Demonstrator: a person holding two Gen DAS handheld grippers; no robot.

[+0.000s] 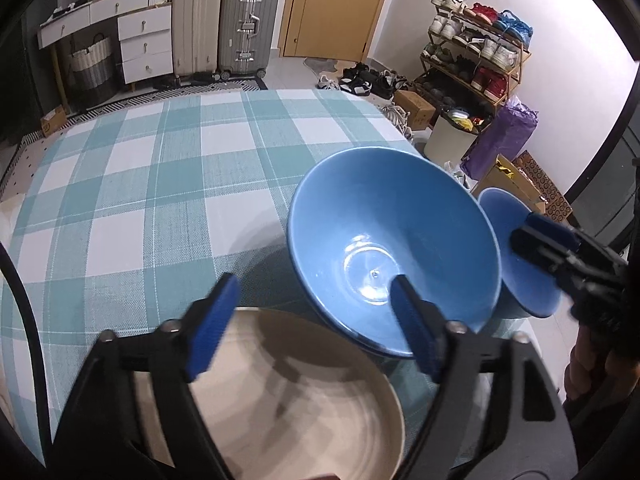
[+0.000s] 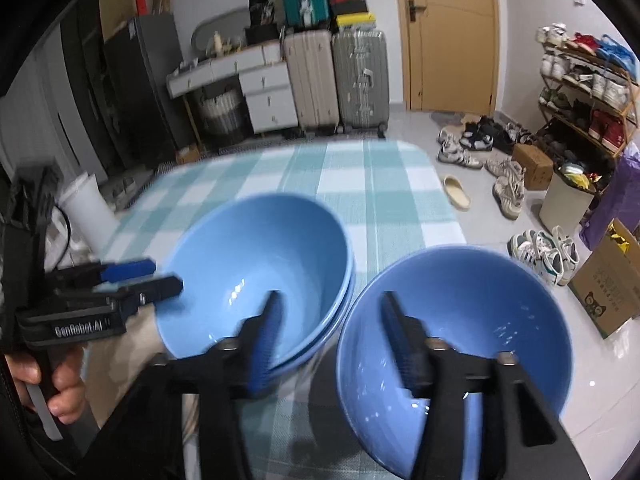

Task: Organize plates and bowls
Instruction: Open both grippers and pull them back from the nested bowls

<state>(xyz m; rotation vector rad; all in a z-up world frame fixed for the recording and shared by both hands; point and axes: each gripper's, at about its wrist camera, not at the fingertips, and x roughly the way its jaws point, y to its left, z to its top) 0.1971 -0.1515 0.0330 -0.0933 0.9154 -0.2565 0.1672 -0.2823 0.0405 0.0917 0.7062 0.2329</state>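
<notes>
Bowl stacking underway: right gripper, jaws apart, straddles a loose bowl's rim; left gripper hovers open. Next, nest it into the stacked bowls.

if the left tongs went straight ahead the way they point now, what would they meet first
Probably the stacked blue bowls: the left tongs are open, and the right finger already overlaps the near rim. The left finger looks set to pass over the checked tablecloth. Depth is uncertain.

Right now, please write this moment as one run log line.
left gripper: open, above beige plate | right gripper: open, at single blue bowl | stacked blue bowls: on checked tablecloth
</notes>
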